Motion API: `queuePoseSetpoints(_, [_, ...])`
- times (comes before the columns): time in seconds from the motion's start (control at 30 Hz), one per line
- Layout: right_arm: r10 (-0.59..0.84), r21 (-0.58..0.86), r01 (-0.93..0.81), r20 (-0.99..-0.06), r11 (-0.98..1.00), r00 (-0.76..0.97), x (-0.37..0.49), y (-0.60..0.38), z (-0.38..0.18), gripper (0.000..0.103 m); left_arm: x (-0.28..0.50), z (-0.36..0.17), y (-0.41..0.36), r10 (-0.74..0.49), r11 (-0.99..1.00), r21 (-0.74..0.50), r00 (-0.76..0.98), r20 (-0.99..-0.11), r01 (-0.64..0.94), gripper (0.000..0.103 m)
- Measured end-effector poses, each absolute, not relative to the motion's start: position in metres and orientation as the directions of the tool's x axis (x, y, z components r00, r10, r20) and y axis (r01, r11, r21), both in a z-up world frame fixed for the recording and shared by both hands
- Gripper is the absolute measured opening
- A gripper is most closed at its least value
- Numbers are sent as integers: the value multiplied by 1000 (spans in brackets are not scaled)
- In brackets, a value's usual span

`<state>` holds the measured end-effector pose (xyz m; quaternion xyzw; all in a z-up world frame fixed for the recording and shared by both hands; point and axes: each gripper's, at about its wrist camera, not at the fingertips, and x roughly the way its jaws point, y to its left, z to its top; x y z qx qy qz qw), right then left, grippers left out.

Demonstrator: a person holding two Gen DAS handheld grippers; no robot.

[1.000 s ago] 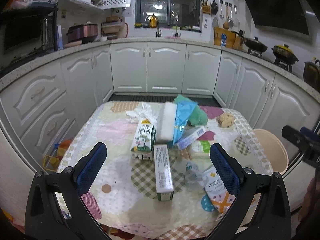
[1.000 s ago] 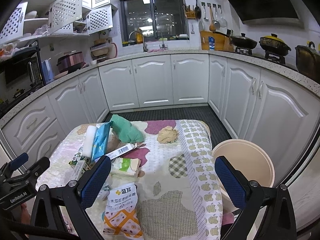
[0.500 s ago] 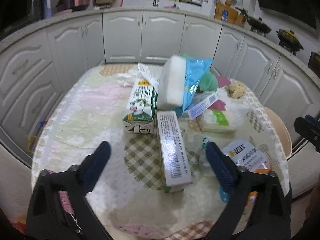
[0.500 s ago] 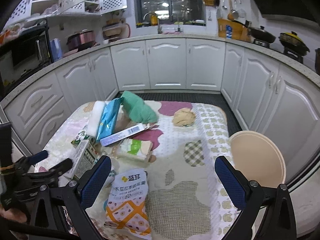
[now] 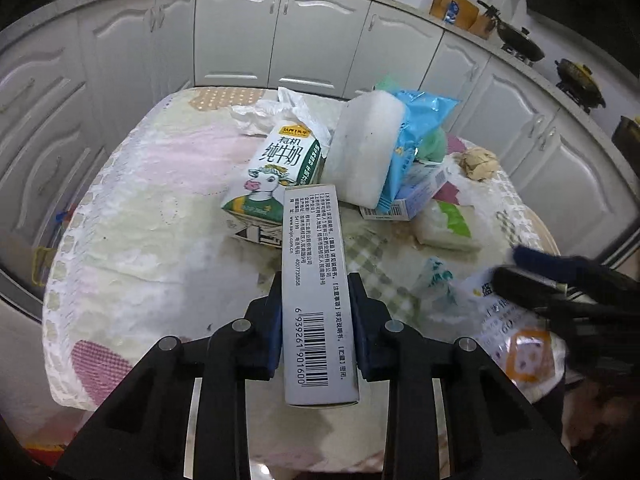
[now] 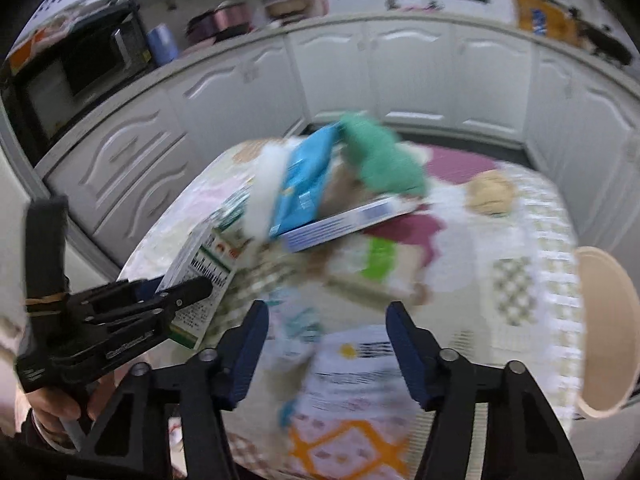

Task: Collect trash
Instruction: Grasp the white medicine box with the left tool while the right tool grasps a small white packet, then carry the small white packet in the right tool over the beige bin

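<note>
My left gripper (image 5: 316,292) is shut on a long grey carton box (image 5: 314,280) with a barcode; the pads press its two long sides. The same box shows in the right wrist view (image 6: 196,276), held by the left gripper (image 6: 176,292). My right gripper (image 6: 326,344) is open, its jaws on either side of the white and orange snack bag (image 6: 344,396) at the table's near edge. The bag also shows in the left wrist view (image 5: 516,340), under the right gripper (image 5: 560,276). A beige bin (image 6: 604,332) stands right of the table.
On the table (image 5: 152,200) lie a milk carton (image 5: 280,172), a white sponge block (image 5: 364,152), a blue packet (image 5: 416,136), a green cloth (image 6: 380,156), a blue-white box (image 6: 344,220), a tissue pack (image 5: 448,224) and a crumpled brown paper (image 5: 478,164). White cabinets surround it.
My left gripper moved forward and closed on the long grey box. My right gripper moved down over the snack bag and its jaws narrowed; its view is blurred by motion.
</note>
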<state>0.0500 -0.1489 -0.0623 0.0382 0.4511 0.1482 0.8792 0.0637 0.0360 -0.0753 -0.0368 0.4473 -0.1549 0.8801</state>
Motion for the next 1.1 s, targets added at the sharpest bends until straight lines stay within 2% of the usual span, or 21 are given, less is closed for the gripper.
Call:
queuePoseSetpoints(0.17, [328,233,-258,-842,937,429,71,-123,-103,30,58,-70,44,-291,954,-189,573,-766,231,26])
queuePoseSetpoints(0.3, [349,258,-250,-816,933,461,65,-125,-104,17,53,-64,44,-265,961,-160,597,-757,225,26])
queuePoseSetpoints(0.47, [383,296,-243,-724,924,574,42,-153,-63,16,48,-45,31,-300,950,-169,618,-727,263,26])
queuePoseSetpoints(0.67, [322,328,-127,-653,936,685,16,-223,-30,16,38,-23,-11,-369,916,-164,608,-703,367,26])
queuePoseSetpoints(0.83, [185,289,15,-652,957,735,1,-282,-23,16,37,-14,-62,-432,870,-166,557,-709,464,26])
queuePoseSetpoints(1.1, [8,290,282,-710,915,704,-23,-392,-54,16,49,-7,-173,-484,781,-149,438,-758,606,26])
